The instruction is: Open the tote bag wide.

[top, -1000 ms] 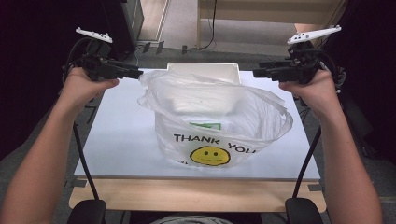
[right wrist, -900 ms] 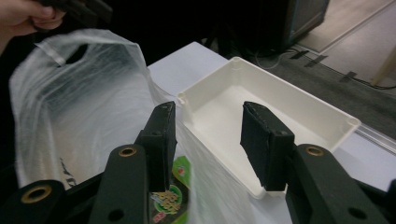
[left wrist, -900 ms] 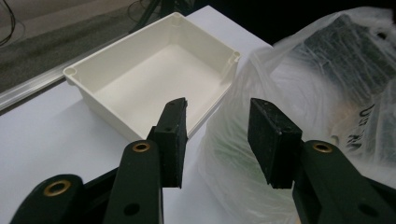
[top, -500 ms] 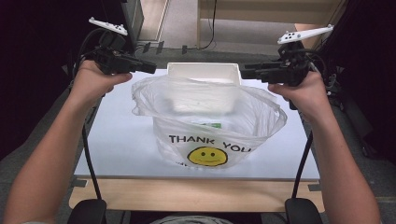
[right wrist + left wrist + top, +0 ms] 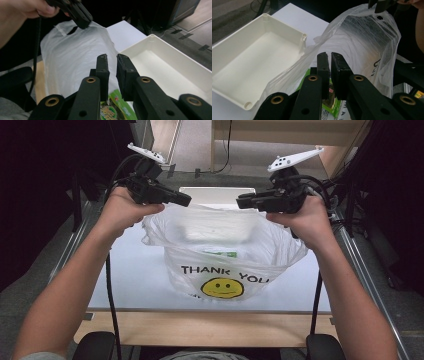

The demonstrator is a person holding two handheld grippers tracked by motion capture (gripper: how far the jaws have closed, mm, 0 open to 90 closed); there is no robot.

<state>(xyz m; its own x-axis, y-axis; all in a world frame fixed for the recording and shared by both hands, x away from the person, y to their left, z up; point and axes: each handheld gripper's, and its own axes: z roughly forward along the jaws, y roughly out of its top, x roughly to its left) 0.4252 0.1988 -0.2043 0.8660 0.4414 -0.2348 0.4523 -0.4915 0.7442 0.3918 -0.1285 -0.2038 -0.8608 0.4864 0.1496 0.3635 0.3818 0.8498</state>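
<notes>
Plastic bag (image 5: 225, 255) apparently pinched between both grippers.

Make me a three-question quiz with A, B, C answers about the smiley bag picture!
1. Where is the white tray?
A. behind the plastic bag
B. inside the bag
C. on the floor

2. What colour is the smiley face?
A. red
B. yellow
C. blue

3. How is the bag's mouth?
A. tied in a knot
B. lying flat
C. held up at both sides

Answers: 1 A, the tray sits on the table past the bag. 2 B, the face is yellow under the black words. 3 C, the left hand-held gripper and the right hand-held gripper each pinch an edge.
</notes>
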